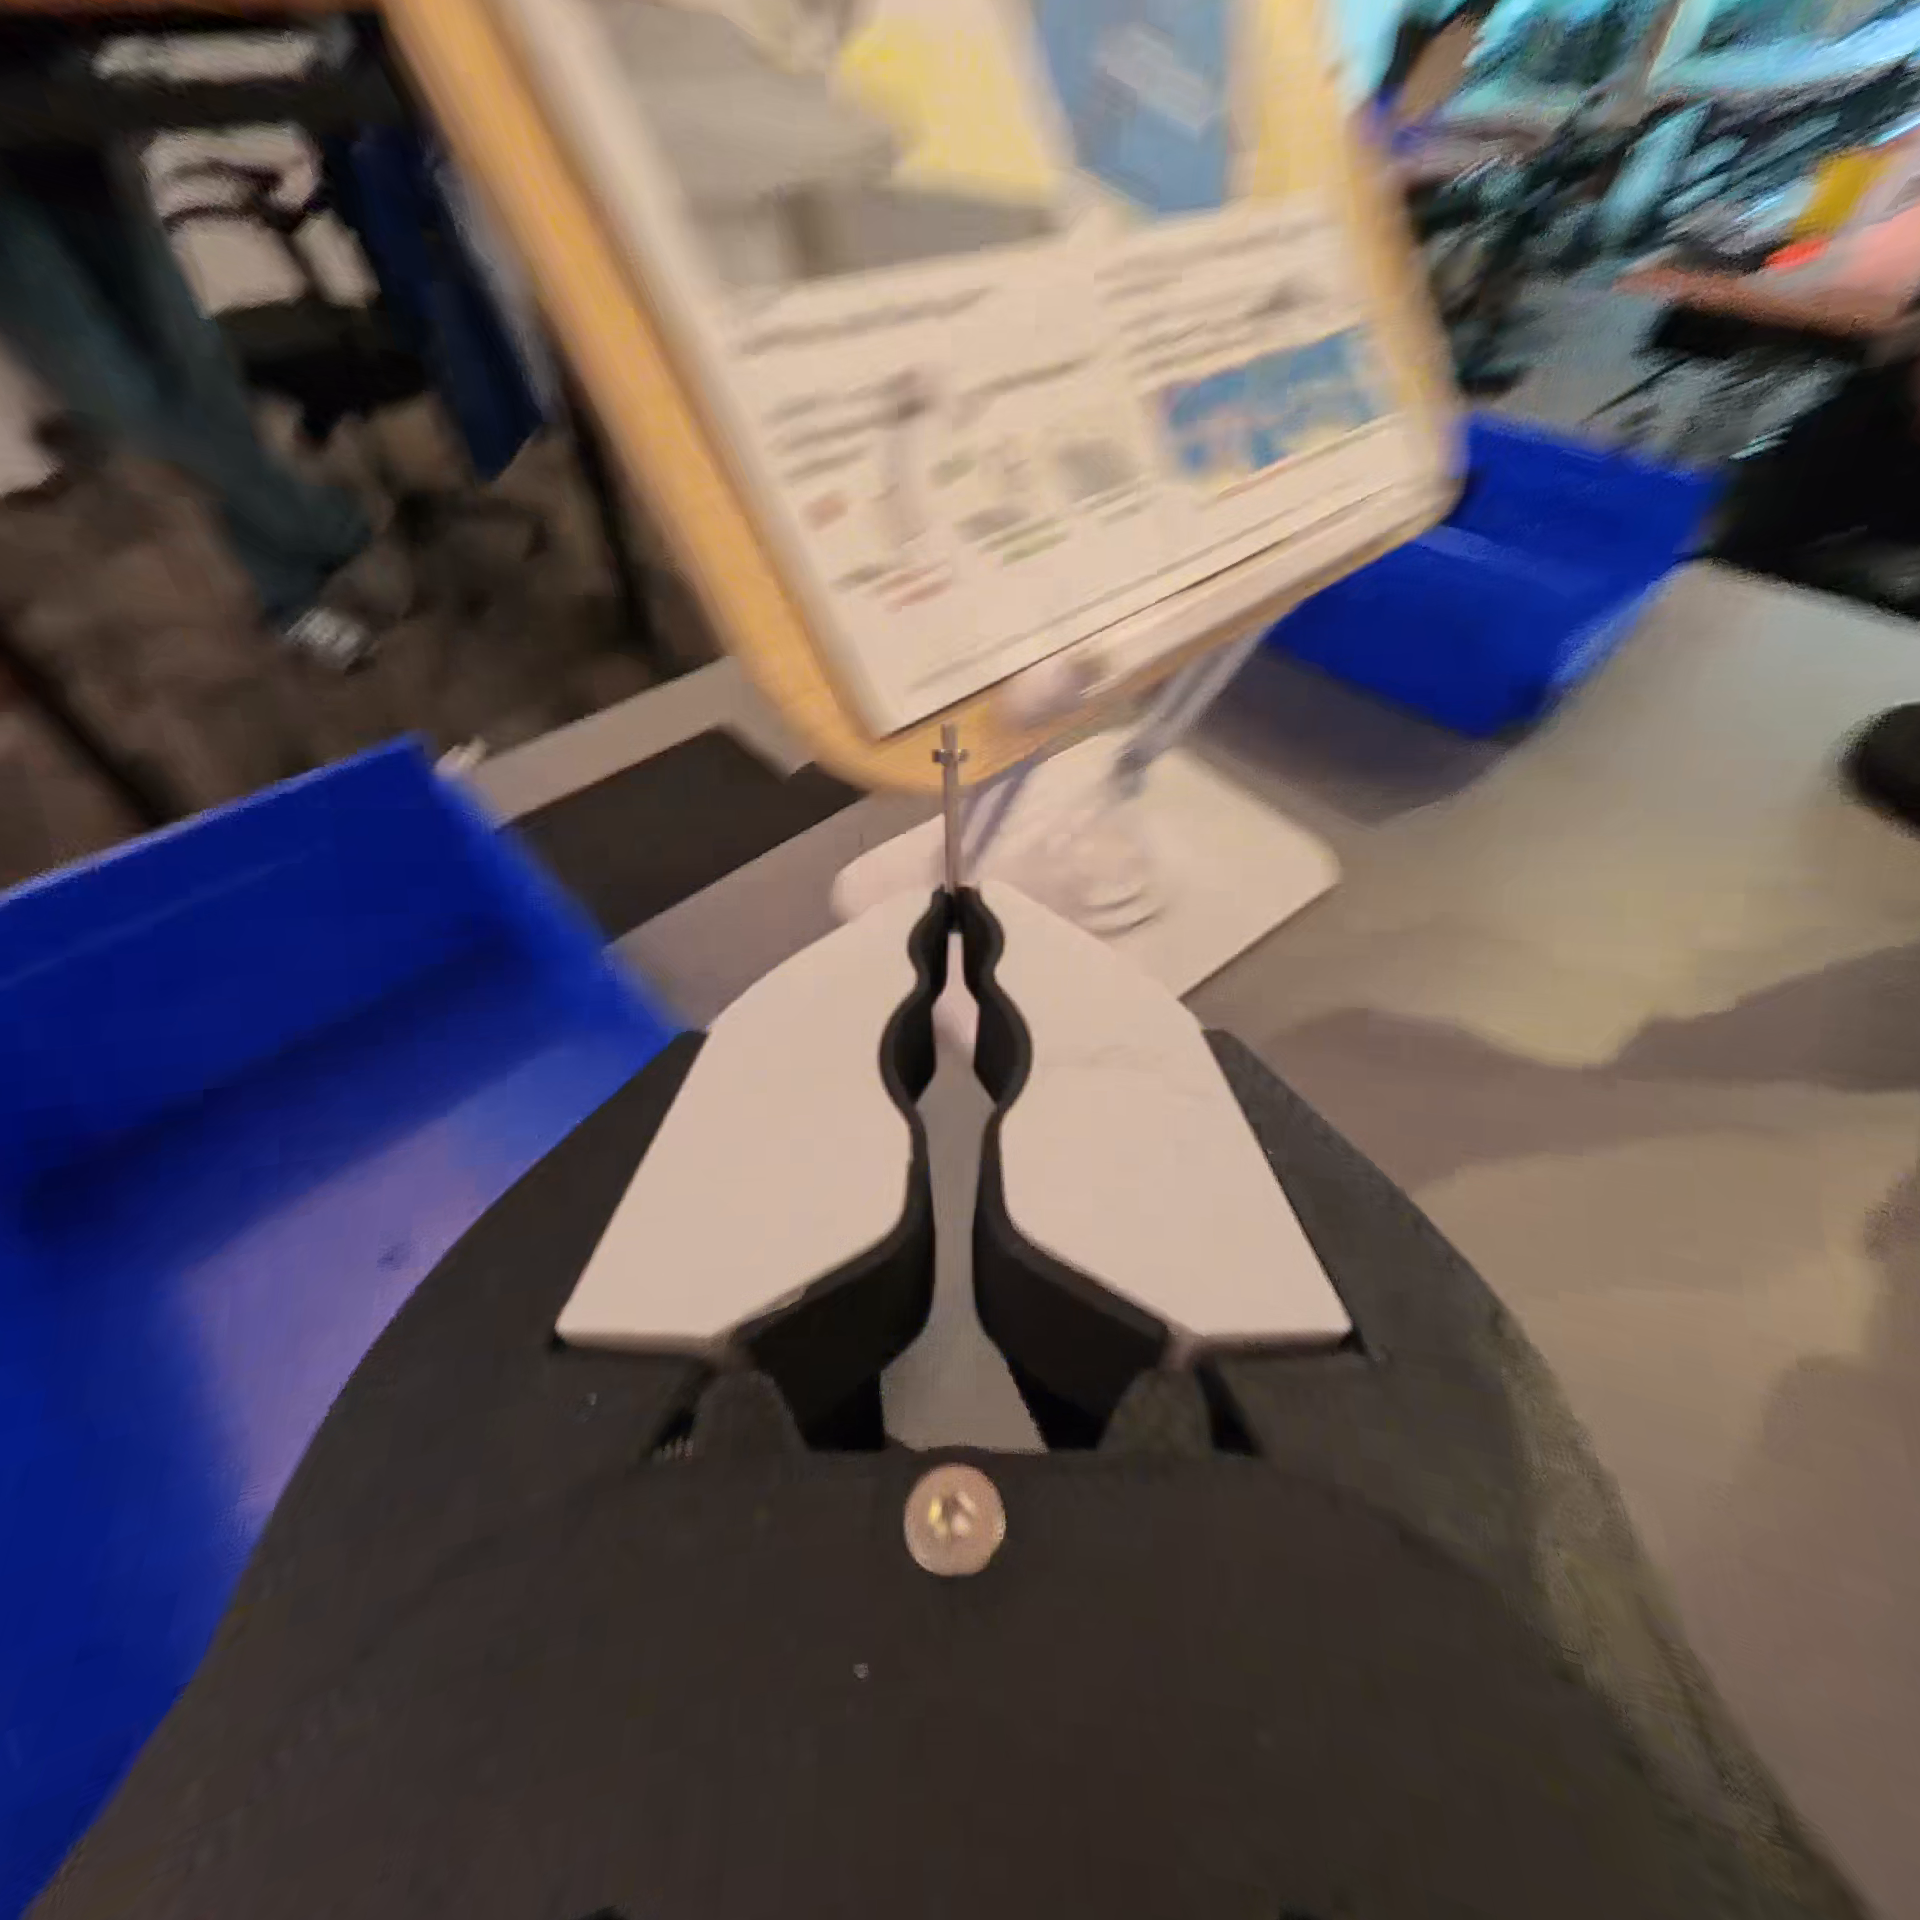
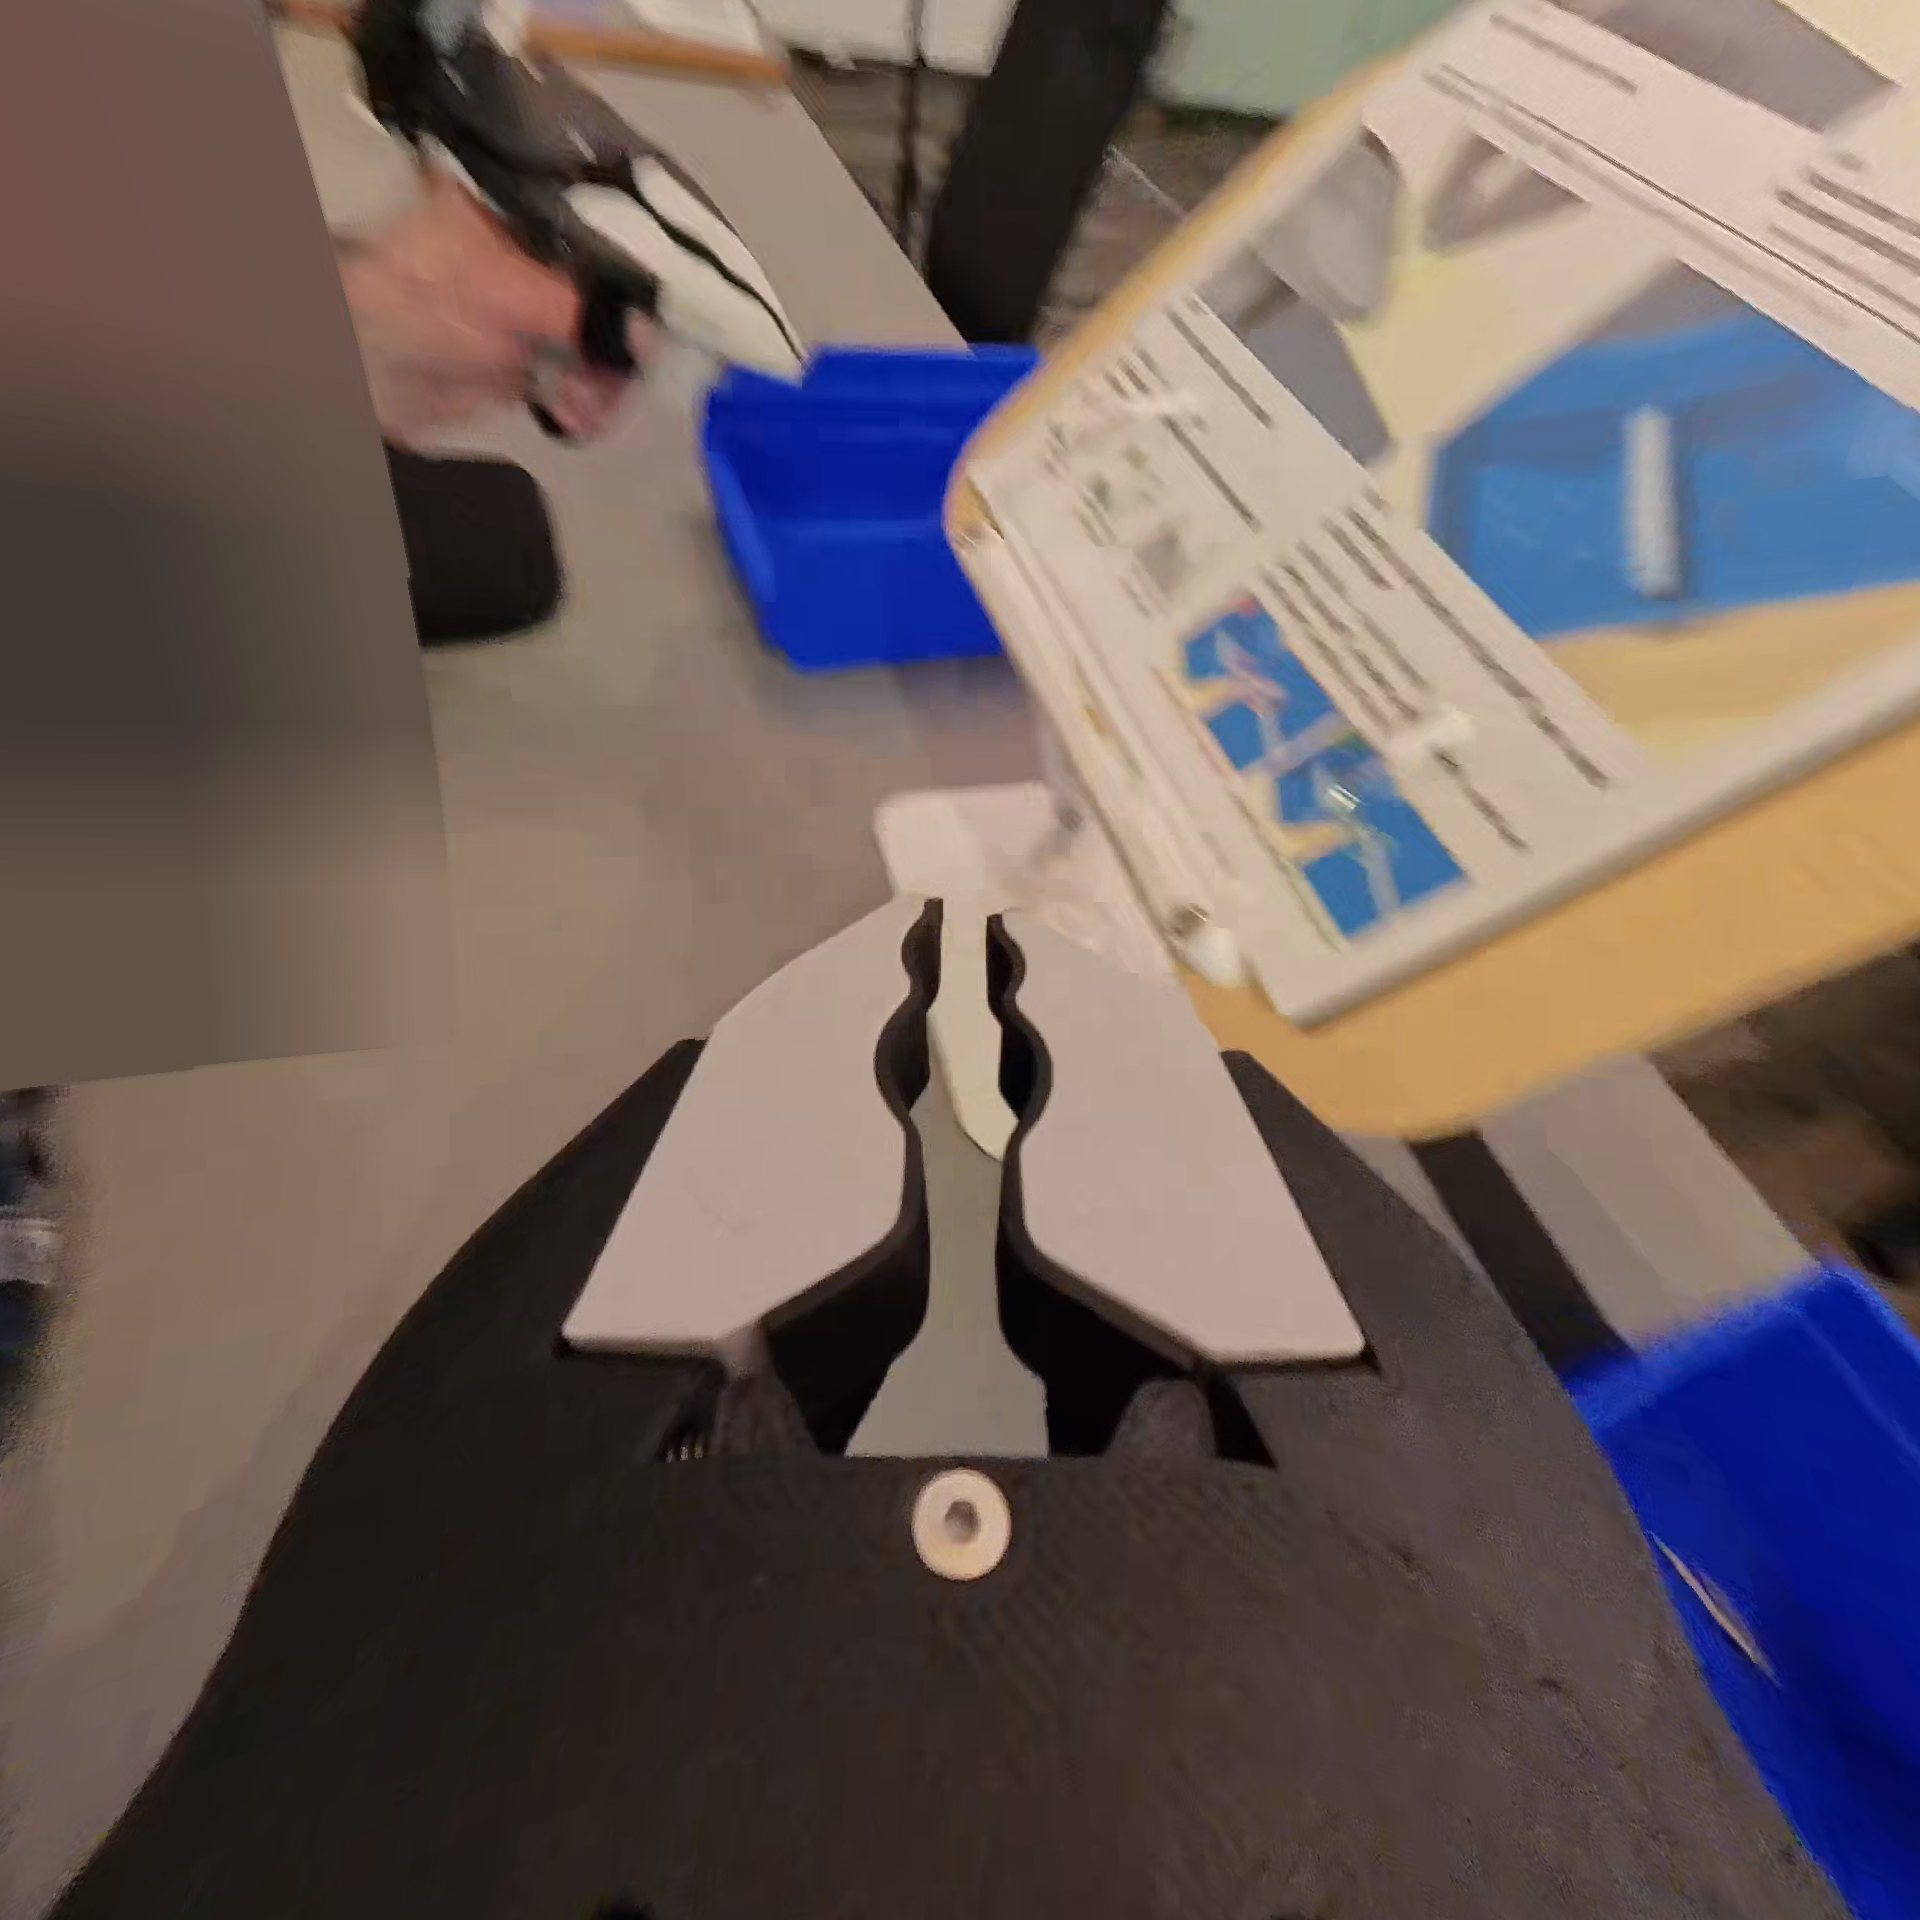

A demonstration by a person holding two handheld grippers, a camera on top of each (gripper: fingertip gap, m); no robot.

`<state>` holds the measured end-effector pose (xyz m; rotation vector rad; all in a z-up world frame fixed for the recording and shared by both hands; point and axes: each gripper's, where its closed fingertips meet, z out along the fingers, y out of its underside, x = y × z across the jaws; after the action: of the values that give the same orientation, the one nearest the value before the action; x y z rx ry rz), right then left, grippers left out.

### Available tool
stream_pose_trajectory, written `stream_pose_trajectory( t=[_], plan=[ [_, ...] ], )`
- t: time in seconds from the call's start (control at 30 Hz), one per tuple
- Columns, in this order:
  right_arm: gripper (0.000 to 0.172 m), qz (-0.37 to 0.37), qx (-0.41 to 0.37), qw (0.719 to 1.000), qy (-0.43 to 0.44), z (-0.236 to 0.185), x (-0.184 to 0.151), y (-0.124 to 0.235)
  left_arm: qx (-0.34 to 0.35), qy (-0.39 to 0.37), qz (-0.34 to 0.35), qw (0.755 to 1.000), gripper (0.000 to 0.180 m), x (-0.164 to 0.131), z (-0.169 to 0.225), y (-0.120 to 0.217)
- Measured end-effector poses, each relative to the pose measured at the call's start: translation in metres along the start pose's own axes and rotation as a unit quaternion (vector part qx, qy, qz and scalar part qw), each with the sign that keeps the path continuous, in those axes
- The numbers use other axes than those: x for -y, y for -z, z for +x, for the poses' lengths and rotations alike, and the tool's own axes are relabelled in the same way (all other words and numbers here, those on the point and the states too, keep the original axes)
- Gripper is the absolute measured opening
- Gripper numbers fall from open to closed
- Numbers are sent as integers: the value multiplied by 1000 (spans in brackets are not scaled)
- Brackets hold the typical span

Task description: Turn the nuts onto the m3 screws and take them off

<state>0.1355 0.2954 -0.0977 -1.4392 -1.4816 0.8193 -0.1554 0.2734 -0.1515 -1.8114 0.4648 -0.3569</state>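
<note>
Left tongs (image 1: 951, 902) pinched tight on thin metal pin (image 1: 949, 805), poking up toward tilted printed board (image 1: 997, 343). Right tongs (image 2: 961, 920) slightly parted, nothing gripped, over white base plate (image 2: 940, 842) on grey tabletop (image 2: 644, 790). Blue bin (image 2: 842, 520) beyond.

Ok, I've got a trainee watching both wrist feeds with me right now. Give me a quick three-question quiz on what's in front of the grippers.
1. True or false: the left gripper grips a thin metal pin at its fingertips.
2. What colour are the bins on the grey table? A red, B blue, C green.
3. What stands on the white base plate, tilted above both grippers?

Key: 1 true. 2 B, as with the blue bin. 3 A wooden board carrying printed sheets.
</note>
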Motion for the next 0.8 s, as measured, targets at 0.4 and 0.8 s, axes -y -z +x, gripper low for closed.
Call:
stream_pose_trajectory(
  t=[0.4,0.8],
  plan=[
    [27,162,95,977,-104,-64,19,-53,-316,41,162,934,2,35,202,-59],
    [7,191,135,965,-123,-70,9,-52,-363,33,163,917,2,32,243,-80]
  ],
)
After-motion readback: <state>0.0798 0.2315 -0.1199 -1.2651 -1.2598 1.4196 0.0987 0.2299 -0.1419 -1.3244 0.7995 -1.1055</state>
